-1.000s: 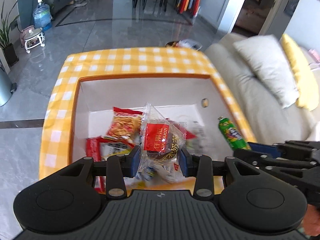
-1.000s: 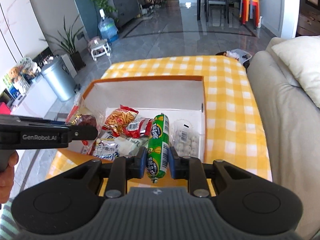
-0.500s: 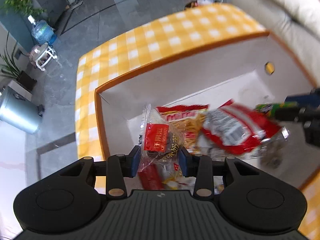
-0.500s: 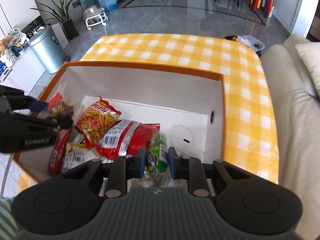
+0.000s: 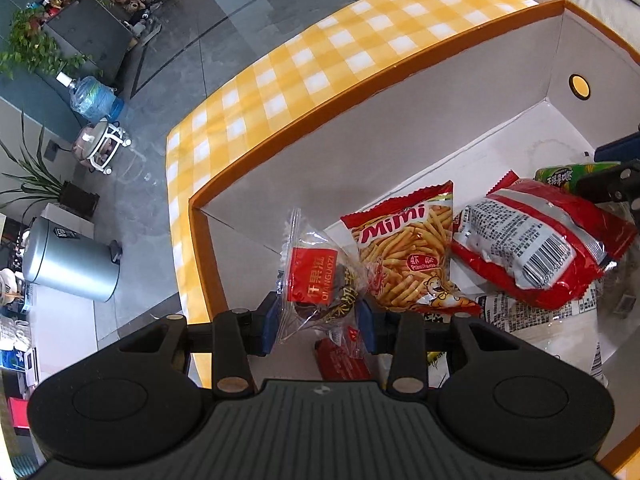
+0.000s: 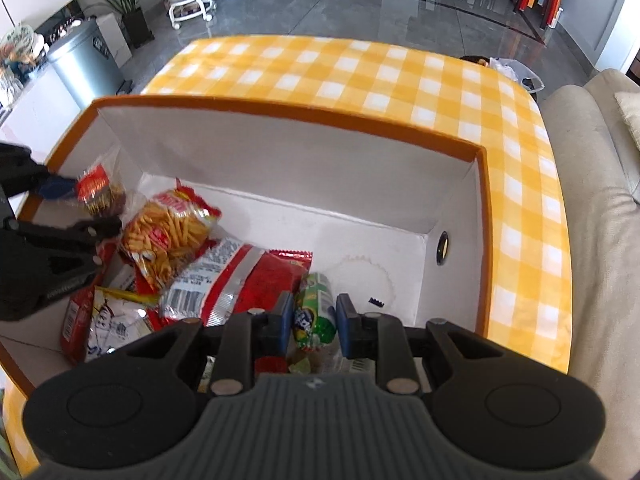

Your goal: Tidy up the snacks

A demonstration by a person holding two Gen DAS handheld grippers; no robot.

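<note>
The left claw (image 5: 318, 322) points down into an orange-rimmed white box (image 5: 384, 68) on the yellow-checked bench (image 5: 304, 68). Its jaws are opening, and between the blue pads (image 5: 269, 324) hangs a clear packet with a red label (image 5: 316, 280), both pads still touching the wrapper. Just right of the claw lies a Mimi fries bag (image 5: 404, 252), and further right a red-and-silver bag with a barcode (image 5: 536, 240). Beyond that, at the far right edge, the right claw (image 5: 612, 172) reaches in with a green tube snack (image 5: 568, 174) beside it. Below the claw tips lies a flat red packet (image 5: 344, 364). Far left, on the floor, stands a grey bin (image 5: 68, 260).
</note>
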